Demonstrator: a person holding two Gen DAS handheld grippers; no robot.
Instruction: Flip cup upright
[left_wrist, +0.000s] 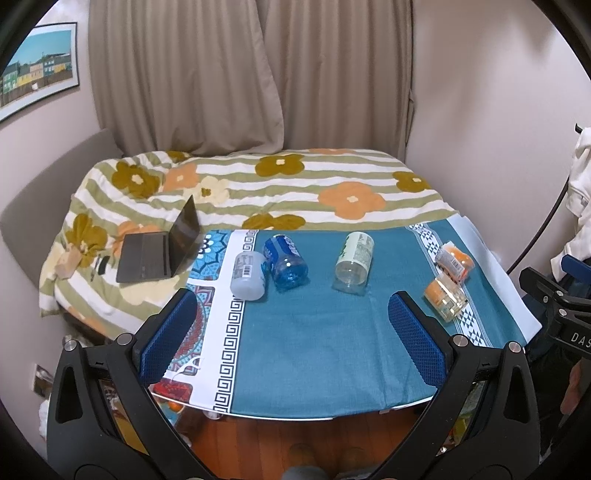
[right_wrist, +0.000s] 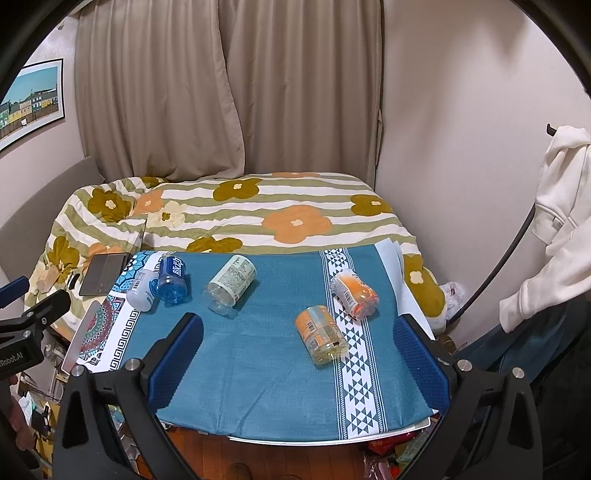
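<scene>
Five cups lie on their sides on the table (right_wrist: 258, 387): one white (right_wrist: 142, 290), one blue (right_wrist: 171, 280), one clear (right_wrist: 232, 282), two orange (right_wrist: 323, 334) (right_wrist: 354, 293). The left gripper (left_wrist: 295, 328) and right gripper (right_wrist: 299, 354) are both spread wide, holding nothing.

Five plastic cups lie on their sides on the blue cloth-covered table (left_wrist: 314, 339). The left gripper (left_wrist: 291, 317) with blue pads is wide open above the near edge, holding nothing.
</scene>
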